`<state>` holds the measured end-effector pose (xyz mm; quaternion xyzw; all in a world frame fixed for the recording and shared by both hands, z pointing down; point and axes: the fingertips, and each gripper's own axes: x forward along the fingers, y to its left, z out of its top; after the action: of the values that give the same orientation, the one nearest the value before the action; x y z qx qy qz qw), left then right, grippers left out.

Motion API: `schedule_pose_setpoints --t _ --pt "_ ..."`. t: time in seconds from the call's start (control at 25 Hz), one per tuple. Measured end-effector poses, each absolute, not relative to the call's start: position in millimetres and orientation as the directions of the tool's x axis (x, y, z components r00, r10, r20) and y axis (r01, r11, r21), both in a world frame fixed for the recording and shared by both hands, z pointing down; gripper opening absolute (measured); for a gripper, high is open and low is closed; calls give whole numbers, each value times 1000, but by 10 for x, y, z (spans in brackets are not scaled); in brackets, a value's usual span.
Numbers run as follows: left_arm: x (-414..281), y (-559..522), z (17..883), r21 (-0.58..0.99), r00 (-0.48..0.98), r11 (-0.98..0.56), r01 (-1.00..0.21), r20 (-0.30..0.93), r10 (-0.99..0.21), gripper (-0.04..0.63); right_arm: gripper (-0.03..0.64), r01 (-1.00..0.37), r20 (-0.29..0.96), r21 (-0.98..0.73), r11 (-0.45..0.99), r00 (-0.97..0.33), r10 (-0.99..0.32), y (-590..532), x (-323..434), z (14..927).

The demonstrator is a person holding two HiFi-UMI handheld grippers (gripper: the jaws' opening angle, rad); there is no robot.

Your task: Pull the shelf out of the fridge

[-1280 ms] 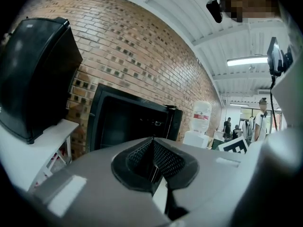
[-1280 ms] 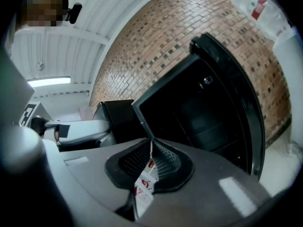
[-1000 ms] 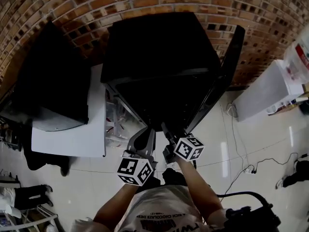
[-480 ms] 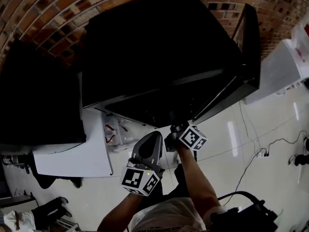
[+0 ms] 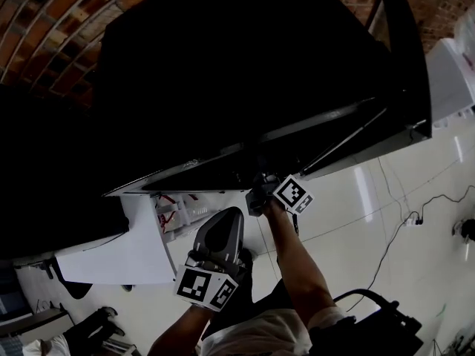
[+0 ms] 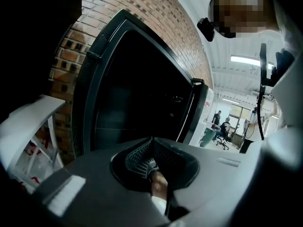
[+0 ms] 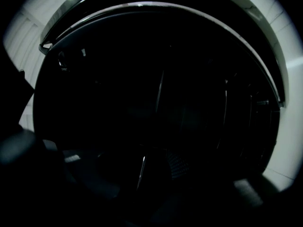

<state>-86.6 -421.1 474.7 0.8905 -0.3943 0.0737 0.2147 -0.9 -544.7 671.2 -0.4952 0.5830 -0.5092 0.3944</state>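
The black fridge (image 5: 245,73) fills the head view, its door (image 5: 407,58) swung open at the right. My right gripper (image 5: 257,193) is at the fridge's lower front edge, reaching into the dark inside. In the right gripper view the inside is nearly black; thin glinting shelf edges (image 7: 160,91) show ahead. The right gripper (image 7: 158,168) has its jaws opening; one ribbed pad (image 7: 178,167) stands apart from a thin bright edge, and I see nothing gripped. My left gripper (image 5: 223,232) hangs back below the fridge. In the left gripper view, the left gripper (image 6: 150,151) has its pads together on nothing.
A white table (image 5: 141,254) with a rack (image 5: 174,210) beside it stands left of the fridge. Brick wall (image 5: 44,21) lies behind. A white unit (image 5: 454,73) is at the right, and cables (image 5: 415,213) trail on the shiny floor. Distant people (image 6: 222,126) are seated.
The fridge has grown much larger in the head view as the camera closed in. The right gripper went forward to the fridge's front edge; the left gripper stayed low and back.
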Motion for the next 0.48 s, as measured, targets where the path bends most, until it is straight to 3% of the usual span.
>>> schedule_pose_setpoints --t 0.28,0.48 --pt "-932 -4341 4798 327 654 -569 -754 309 -690 -12 144 -97 21 -995 -3 -182 -983 -5726 -58 6791" --pt "-996 -4397 4824 326 634 -546 -772 324 -702 -12 54 -74 -36 -996 48 -165 -986 -5864 -56 6694"
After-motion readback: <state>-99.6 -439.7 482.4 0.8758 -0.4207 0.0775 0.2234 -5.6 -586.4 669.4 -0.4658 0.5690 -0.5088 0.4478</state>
